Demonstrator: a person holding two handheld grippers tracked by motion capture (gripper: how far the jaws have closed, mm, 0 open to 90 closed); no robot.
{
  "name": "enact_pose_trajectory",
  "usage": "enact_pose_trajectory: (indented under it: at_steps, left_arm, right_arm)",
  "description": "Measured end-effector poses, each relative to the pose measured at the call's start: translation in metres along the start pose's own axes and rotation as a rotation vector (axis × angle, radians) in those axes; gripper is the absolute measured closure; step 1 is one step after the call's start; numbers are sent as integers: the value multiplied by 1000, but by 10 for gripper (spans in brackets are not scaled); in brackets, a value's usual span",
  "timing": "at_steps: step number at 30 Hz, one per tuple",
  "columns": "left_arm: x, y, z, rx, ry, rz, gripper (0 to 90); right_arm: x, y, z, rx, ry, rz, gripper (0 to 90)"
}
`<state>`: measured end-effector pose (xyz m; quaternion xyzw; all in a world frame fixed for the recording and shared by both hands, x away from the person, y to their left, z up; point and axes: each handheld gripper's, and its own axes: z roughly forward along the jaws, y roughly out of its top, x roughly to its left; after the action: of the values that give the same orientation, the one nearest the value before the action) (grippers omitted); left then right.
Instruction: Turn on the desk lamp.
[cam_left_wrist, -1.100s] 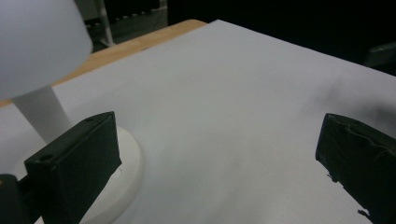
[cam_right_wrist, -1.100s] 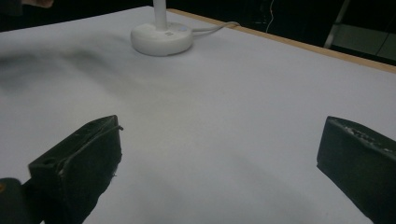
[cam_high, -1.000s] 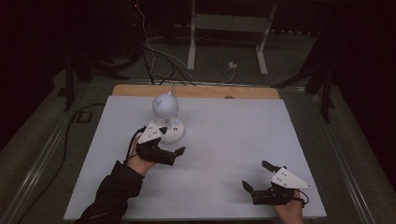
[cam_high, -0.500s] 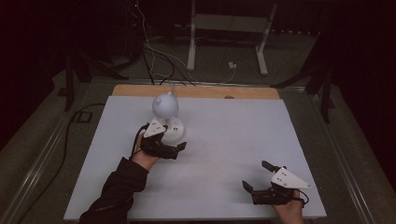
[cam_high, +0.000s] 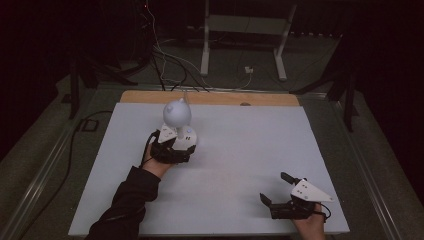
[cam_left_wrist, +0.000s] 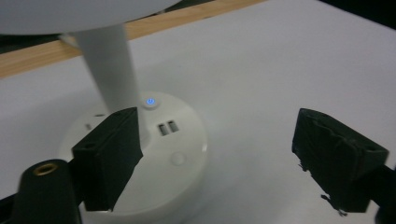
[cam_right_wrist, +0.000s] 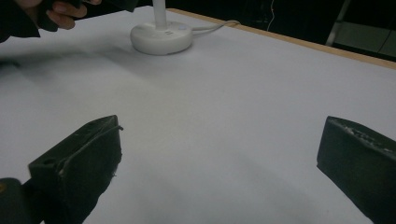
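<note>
High view showed the left gripper (cam_high: 175, 145) over the white lamp's (cam_high: 177, 116) base, jaws spread; the right gripper (cam_high: 277, 189), jaws spread, sat well apart from that lamp.

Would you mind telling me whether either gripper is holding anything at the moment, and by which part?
Nothing is held. The left gripper is open over the lamp's round base, one jaw beside the stem. The right gripper is open above the bare table.
</note>
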<state>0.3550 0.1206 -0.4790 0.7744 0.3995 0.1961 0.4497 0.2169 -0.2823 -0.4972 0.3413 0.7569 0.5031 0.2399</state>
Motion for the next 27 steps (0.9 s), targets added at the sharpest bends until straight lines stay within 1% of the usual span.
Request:
enact_pose_trajectory:
  at_steps: [2, 3, 4, 6, 7, 10, 13, 18, 22, 23, 24, 25, 27]
  left_arm:
    - [0, -1, 2, 8, 29, 8, 237]
    - [1, -2, 2, 10, 31, 10, 269]
    - [0, -2, 3, 13, 52, 13, 282]
    - [0, -2, 4, 10, 59, 11, 331]
    - [0, -3, 5, 10, 68, 9, 335]
    - [0, -3, 7, 16, 71, 15, 404]
    - [0, -3, 9, 24, 79, 27, 511]
    - [2, -4, 11, 27, 84, 24, 651]
    - [4, -4, 14, 38, 89, 24, 695]
    - [5, -5, 15, 43, 88, 25, 723]
    - [5, -5, 16, 48, 94, 31, 739]
    - [5, -5, 17, 55, 90, 34, 754]
    - [6, -5, 18, 60, 95, 38, 783]
  right_arm:
    - [0, 0, 0, 0, 0, 0, 0]
    - [0, 0, 0, 0, 0, 1, 0]
    - [-1, 0, 0, -1, 0, 1, 0]
    - [-1, 0, 0, 0, 0, 4, 0]
    - [-1, 0, 0, 0, 0, 4, 0]
    - [-1, 0, 0, 0, 0, 5, 0]
    - [-1, 0, 0, 1, 0, 6, 0]
    - [-1, 0, 0, 1, -1, 4, 0]
    - [-1, -1, 0, 2, -1, 5, 0]
    - [-1, -1, 0, 2, -1, 6, 0]
    - [-1, 0, 0, 2, -1, 6, 0]
    - [-1, 0, 0, 2, -1, 5, 0]
    - [-1, -1, 0, 2, -1, 5, 0]
